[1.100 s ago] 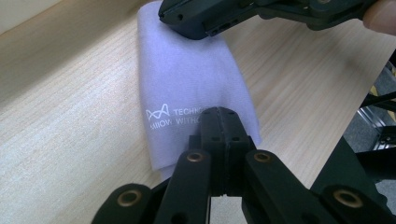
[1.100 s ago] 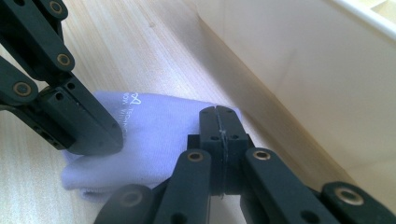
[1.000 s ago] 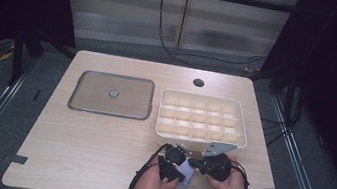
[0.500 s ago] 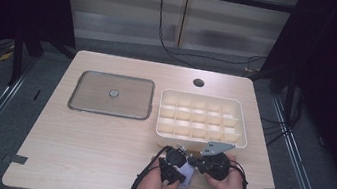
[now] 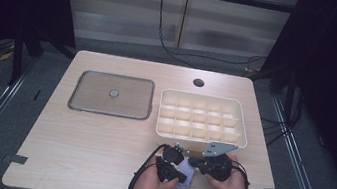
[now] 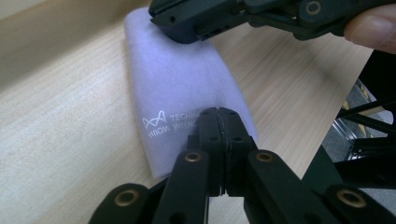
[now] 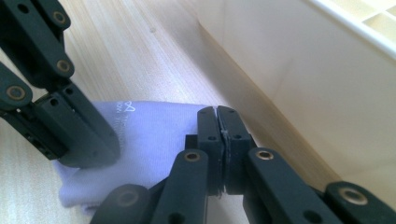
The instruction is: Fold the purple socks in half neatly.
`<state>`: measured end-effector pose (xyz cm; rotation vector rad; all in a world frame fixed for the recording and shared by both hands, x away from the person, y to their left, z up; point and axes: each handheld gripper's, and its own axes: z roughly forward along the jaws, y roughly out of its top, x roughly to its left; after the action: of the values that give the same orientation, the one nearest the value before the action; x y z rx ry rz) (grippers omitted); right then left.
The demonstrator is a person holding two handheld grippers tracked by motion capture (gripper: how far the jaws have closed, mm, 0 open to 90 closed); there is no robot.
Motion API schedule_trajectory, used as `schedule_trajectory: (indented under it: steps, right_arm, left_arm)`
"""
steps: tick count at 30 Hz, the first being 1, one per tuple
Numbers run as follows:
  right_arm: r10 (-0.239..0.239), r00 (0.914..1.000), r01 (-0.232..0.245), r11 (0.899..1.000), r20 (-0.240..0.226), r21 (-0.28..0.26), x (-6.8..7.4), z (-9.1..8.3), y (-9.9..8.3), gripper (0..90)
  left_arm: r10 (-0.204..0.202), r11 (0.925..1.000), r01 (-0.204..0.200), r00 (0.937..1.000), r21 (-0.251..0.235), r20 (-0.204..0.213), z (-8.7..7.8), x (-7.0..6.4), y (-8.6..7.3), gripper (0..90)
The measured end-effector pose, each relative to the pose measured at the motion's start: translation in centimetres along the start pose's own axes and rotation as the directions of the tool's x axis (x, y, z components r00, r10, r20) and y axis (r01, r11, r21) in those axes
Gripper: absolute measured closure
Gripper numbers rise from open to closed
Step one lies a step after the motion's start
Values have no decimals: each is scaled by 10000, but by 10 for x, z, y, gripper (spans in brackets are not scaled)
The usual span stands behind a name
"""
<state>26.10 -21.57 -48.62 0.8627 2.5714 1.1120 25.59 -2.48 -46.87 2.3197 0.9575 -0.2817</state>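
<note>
A: Left gripper (image 6: pixel 219 116), low centre of its own view: jaws pressed together, no gap showing, tips on the near edge of the pale lilac cloth (image 6: pixel 182 88). I read that as a pinch on the cloth edge, though the jaws hide the actual contact.

B: Right gripper (image 7: pixel 218 116)?

A: Same posture, jaws closed on the opposite edge of the cloth (image 7: pixel 149 140). In the high view the cloth (image 5: pixel 187 170) lies at lower centre of the frame, on the table (image 5: pixel 97 154), between the left gripper (image 5: pixel 172 165) and the right gripper (image 5: pixel 206 165), just in front of the white divided box (image 5: pixel 199 138).

B: Step in hand?

A: Judged as folding or lifting the cloth, both ends held. It already looks folded into a narrow band with printed lettering on top. The next move calls for both hands to travel together, keeping the two grips level so the fold does not slip open.

B: Containers?

A: The divided box, right of centre, has a grid of small compartments; all look empty from above. Upper left of the table sits a flat grey tray (image 5: pixel 89 105) with one small round thing (image 5: pixel 113 93) at its middle, too small to identify. The cloth is apart from the tray, near the box wall (image 7: pixel 299 79).
</note>
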Motion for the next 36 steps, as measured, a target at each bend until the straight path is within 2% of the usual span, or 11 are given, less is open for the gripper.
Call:
schedule_trajectory:
  steps: [8, 14, 17, 19, 23, 27, 33, 34, 36]
  right_arm:
    - [35, 10000, -36, 10000, -27, -55, 0, -6, -1, 856]
    - [97, 9999, -97, 9999, -30, -116, 1, -10, -2, 832]
    - [210, 9998, -209, 9997, 47, -124, 1, -13, -4, 813]
    - [247, 9997, -245, 9995, 89, -193, 1, -16, -5, 805]
    - [339, 9992, -334, 9990, 188, -287, 0, -21, -8, 791]
    - [498, 9981, -487, 9983, 360, -318, 0, -27, -11, 768]
    - [765, 9958, -748, 9966, 507, -359, 0, -35, -17, 748]
    - [748, 9958, -731, 9967, 521, -341, 0, -35, -18, 746]
    - [805, 9950, -787, 9964, 591, -314, 1, -36, -20, 740]
  left_arm:
    - [-8, 9994, -1, 9997, -354, -249, -15, 4, 6, 819]
    - [159, 9992, -169, 9995, -360, -291, -22, 8, 10, 797]
    - [76, 9994, -81, 9999, -340, -135, -23, 12, 12, 786]
    - [52, 9993, -64, 9996, -380, -294, -25, 13, 13, 783]
    - [68, 9990, -83, 9994, -442, -352, -27, 20, 15, 783]
    - [59, 9997, -70, 9988, -213, -480, -26, 27, 16, 782]
    - [61, 10000, -59, 9994, 44, -343, -24, 38, 18, 783]
    - [79, 10000, -76, 9990, 60, -449, -24, 38, 17, 783]
    - [94, 9996, -84, 9991, 253, -404, -22, 40, 16, 782]
